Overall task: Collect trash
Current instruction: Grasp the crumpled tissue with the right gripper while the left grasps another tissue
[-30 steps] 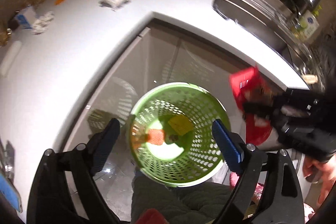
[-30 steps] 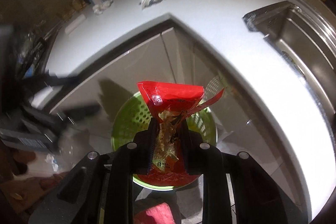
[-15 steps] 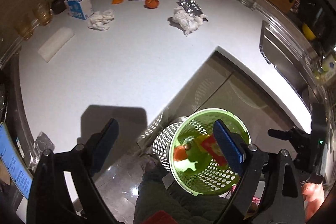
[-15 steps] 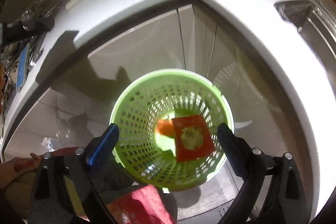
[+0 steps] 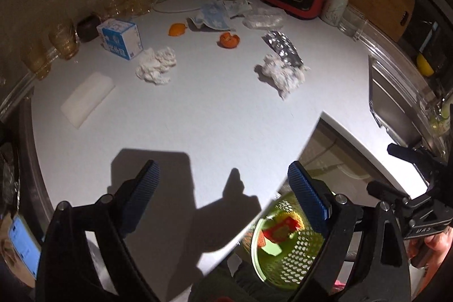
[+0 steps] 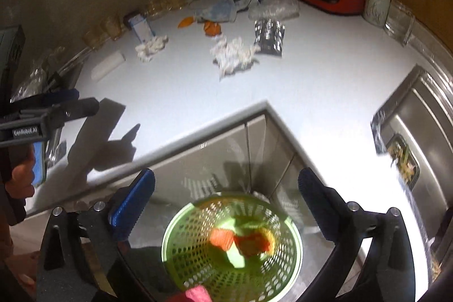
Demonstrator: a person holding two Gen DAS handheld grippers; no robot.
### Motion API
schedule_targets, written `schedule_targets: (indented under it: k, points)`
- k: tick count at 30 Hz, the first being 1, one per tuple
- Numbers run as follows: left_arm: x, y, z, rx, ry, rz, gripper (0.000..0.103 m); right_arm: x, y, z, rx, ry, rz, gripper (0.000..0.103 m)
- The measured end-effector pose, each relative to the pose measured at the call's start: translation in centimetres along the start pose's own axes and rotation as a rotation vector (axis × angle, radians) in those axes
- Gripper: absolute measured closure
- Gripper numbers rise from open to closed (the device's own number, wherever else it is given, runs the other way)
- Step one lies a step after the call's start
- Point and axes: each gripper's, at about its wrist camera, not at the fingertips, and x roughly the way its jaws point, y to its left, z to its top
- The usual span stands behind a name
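Both claws released and empty, left gripper (image 5: 223,186), right gripper (image 6: 226,188) | step: between pickups; red wrapper (image 6: 252,241) lies in green basket (image 6: 181,251) | next: I reach far for crumpled tissue (image 5: 283,72) on counter (image 5: 198,109), clench gently.

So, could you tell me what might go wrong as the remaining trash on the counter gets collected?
1. The green perforated basket sits on the floor below the white counter edge, so a badly aimed drop could miss it.
2. The crumpled white tissue touches the silver blister pack; the open left tool may drag both.
3. The orange peel piece is small and may slip.
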Motion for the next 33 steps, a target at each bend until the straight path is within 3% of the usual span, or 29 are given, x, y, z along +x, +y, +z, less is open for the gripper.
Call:
schedule_targets:
  k: [11, 24, 30, 33]
  points:
    - [5.3, 5.0, 7.1, -0.025, -0.044, 0.067, 0.015, 4.9, 1.1, 9.0, 0.014, -0.06, -0.028, 0.003]
    - [13.9, 8.3, 11.7, -0.064, 0.044, 0.071, 0.016, 14.2, 1.6, 14.0, 0.02, 0.015, -0.09, 0.003]
    - [15.7, 8.7, 12.1, -0.06, 0.063, 0.088, 0.025, 16.1, 1.2, 14.3, 0.035, 0.047, -0.127, 0.022]
    - [16.0, 8.5, 12.2, -0.03, 0.051, 0.104, 0.035, 16.7, 0.7, 14.3, 0.053, 0.067, -0.125, 0.037]
